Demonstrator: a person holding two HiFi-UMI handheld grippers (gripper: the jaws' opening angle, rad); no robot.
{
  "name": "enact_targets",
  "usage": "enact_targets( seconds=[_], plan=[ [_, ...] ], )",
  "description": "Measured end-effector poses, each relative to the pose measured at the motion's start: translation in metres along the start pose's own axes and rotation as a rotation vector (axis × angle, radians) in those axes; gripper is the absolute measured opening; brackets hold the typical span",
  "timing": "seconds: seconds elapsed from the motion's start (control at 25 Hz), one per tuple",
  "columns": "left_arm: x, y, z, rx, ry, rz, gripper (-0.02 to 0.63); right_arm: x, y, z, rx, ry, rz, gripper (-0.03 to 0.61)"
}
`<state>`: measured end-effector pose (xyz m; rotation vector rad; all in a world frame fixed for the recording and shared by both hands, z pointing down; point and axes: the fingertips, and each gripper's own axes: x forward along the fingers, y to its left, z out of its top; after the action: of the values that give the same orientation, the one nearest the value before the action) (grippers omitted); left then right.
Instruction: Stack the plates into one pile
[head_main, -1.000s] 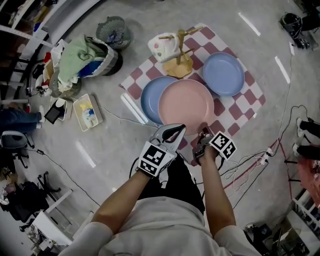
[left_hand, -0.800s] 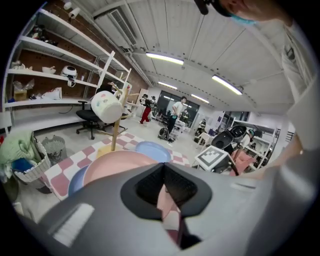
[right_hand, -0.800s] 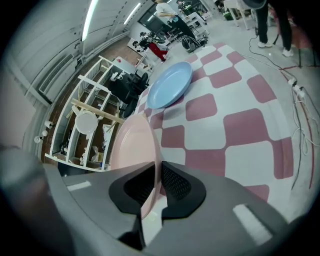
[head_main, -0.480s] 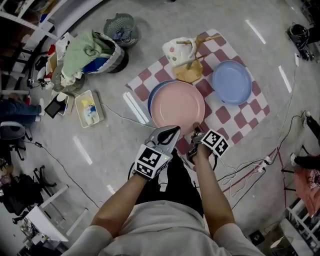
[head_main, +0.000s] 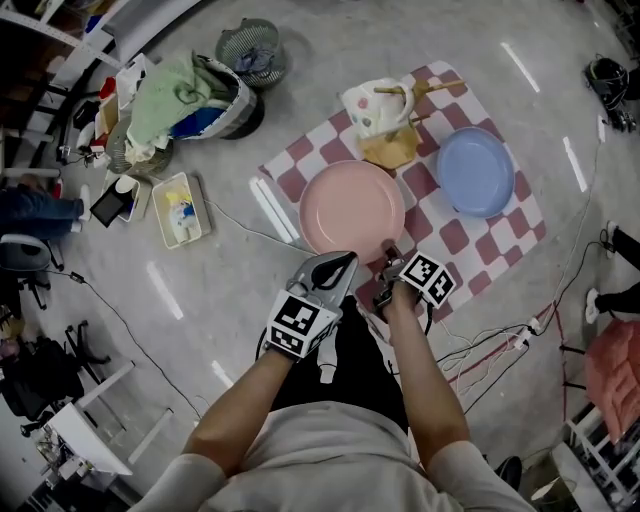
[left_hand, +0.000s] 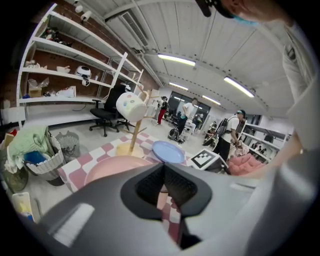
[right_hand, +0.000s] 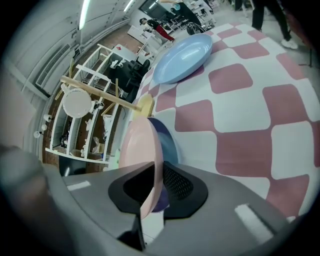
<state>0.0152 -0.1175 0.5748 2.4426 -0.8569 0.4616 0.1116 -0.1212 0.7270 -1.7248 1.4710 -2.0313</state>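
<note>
A large pink plate (head_main: 352, 208) lies on the red-and-white checked cloth (head_main: 455, 235), and in the head view it hides the plate under it. My right gripper (head_main: 388, 264) is shut on the pink plate's near rim (right_hand: 142, 145). A darker blue plate (right_hand: 168, 142) shows just beneath it in the right gripper view. A second, light blue plate (head_main: 475, 172) (right_hand: 182, 59) sits apart at the cloth's right. My left gripper (head_main: 331, 268) (left_hand: 163, 167) hovers by the pink plate's near edge (left_hand: 110, 167), shut with nothing in it.
A wooden mug tree with a white mug (head_main: 383, 118) stands at the cloth's far side. To the left are a laundry basket (head_main: 185, 100), a wire basket (head_main: 250, 45) and a small tray (head_main: 182, 210). Cables (head_main: 500, 330) run over the floor at right. People stand far off (left_hand: 227, 135).
The pink plate, held by my right gripper, has slid over the darker blue plate until it covers it in the head view. The left gripper stays alongside.
</note>
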Motion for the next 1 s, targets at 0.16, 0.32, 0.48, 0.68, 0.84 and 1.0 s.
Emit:
enact_targets(
  seconds=[0.16,0.32,0.48,0.68,0.84,1.0],
  plan=[
    [-0.001,0.002,0.002,-0.008,0.002,0.005,0.006,0.005,-0.005,-0.003,-0.062,0.066,-0.043,0.046],
    [0.002,0.002,0.001,-0.011,0.005,0.002,0.006,0.006,-0.009,-0.003,-0.259,0.128,-0.137,0.048],
    [0.008,0.001,0.001,-0.007,0.011,-0.004,0.006,0.006,-0.008,-0.002,-0.442,0.17,-0.221,0.061],
    [0.016,-0.004,0.004,0.003,0.017,-0.02,0.006,-0.003,-0.01,0.005,-0.515,0.155,-0.242,0.087],
    [0.027,-0.015,0.005,0.006,0.031,-0.046,0.006,-0.014,-0.01,0.013,-0.462,0.123,-0.198,0.086],
    [0.045,-0.031,0.004,0.016,0.061,-0.086,0.006,-0.029,-0.009,0.023,-0.417,0.084,-0.156,0.081]
  ],
)
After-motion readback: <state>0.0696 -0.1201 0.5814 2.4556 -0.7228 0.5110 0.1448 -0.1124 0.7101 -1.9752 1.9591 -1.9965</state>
